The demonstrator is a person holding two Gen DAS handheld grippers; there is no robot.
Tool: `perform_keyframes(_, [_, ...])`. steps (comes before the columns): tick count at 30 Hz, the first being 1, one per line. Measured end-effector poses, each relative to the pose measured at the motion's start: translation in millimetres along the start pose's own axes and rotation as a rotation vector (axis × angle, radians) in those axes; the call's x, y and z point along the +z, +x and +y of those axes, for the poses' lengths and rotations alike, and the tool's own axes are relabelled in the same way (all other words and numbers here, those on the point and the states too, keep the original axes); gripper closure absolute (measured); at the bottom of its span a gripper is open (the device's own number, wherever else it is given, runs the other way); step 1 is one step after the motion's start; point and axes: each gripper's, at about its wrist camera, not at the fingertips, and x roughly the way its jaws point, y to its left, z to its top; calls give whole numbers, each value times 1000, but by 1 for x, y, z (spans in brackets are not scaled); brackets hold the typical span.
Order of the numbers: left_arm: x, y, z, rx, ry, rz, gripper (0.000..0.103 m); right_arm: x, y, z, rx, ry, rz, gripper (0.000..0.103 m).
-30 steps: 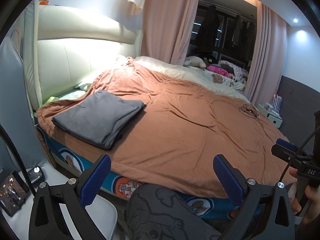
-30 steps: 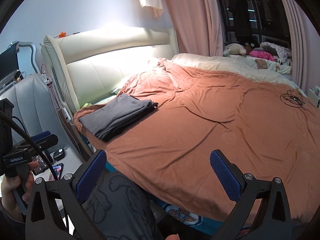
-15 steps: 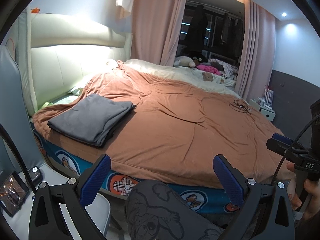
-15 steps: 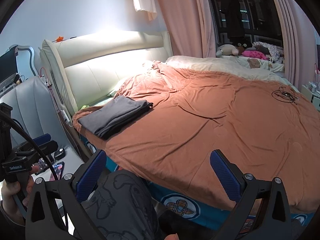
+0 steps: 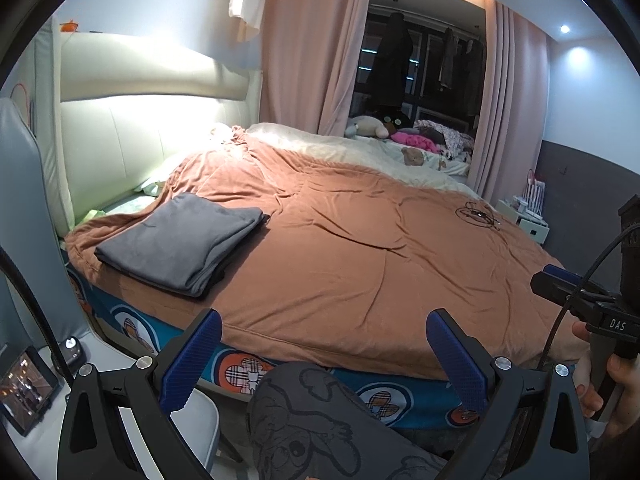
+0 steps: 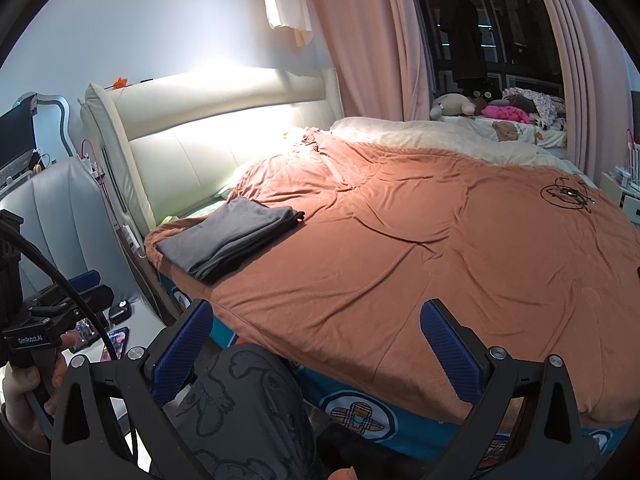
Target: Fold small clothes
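Your left gripper (image 5: pixel 322 354) and right gripper (image 6: pixel 318 346): jaws apart, empty | folded grey garment (image 5: pixel 182 242) ahead-left on bed (image 5: pixel 360 264) | your knee (image 5: pixel 320 420) below, cable coil (image 5: pixel 478 215) far ahead-right

We face a wide bed (image 5: pixel 360 264) under a rust-orange cover, its cream padded headboard (image 5: pixel 132 136) glowing beneath a light strip. Pink curtains (image 5: pixel 312 48) frame a dark window (image 5: pixel 420 64). We see pale walls above a grey lower panel (image 5: pixel 588 208), a white nightstand (image 5: pixel 524 220) by it, and one ceiling spotlight (image 5: pixel 565 29) shining.
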Motion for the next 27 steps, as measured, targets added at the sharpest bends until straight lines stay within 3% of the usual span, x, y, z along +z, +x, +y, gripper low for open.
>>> perform_keyframes(27, [3, 0, -4, 19, 17, -4, 0, 2, -3, -10, 6, 4, -1, 0])
